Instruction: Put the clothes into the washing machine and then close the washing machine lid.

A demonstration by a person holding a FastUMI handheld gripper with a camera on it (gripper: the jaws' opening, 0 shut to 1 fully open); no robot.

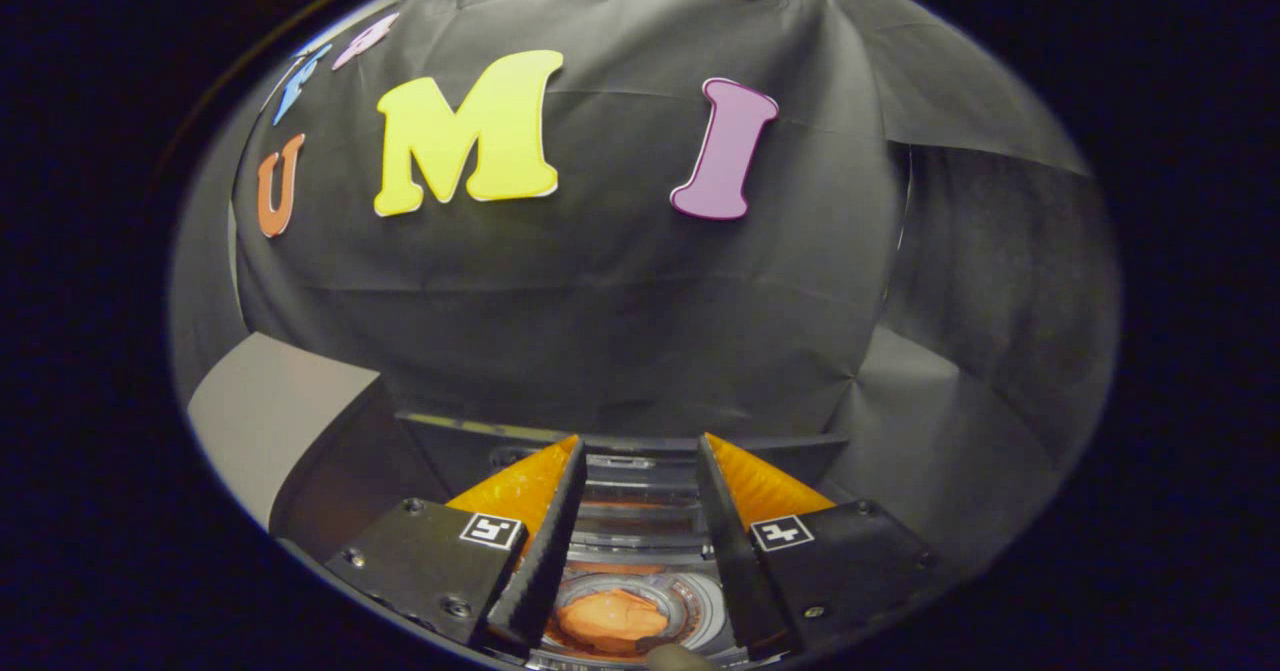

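The tongs (640, 451) are up high, over the open top of the washing machine (640, 526). The two fingers (545, 541) stand a little apart, with a gap between them. Nothing is in that gap. They are not holding anything.

Down low, seen through the gap between the fingers, is the round tub of the washing machine. The orange clothes (612, 619) lie in a small heap at the bottom of the tub. The heap sits a bit closer to the left finger than to the right one. The clothes are well below the fingers and do not touch them. The tub's shiny ring goes around the heap.

The dark back rim of the machine runs across just past the finger tips. Past that rim hangs the black cloth wall (600, 281) of the booth. It has folds and creases in it.

To the left of the machine there is a pale grey flat panel (270, 416). It leans at a slant next to the dark side of the machine. I cannot tell if it is the lid or something else.

The tongs point forward at the wall and tip down a little, so the tub shows under them. The two fingers look even, side by side.
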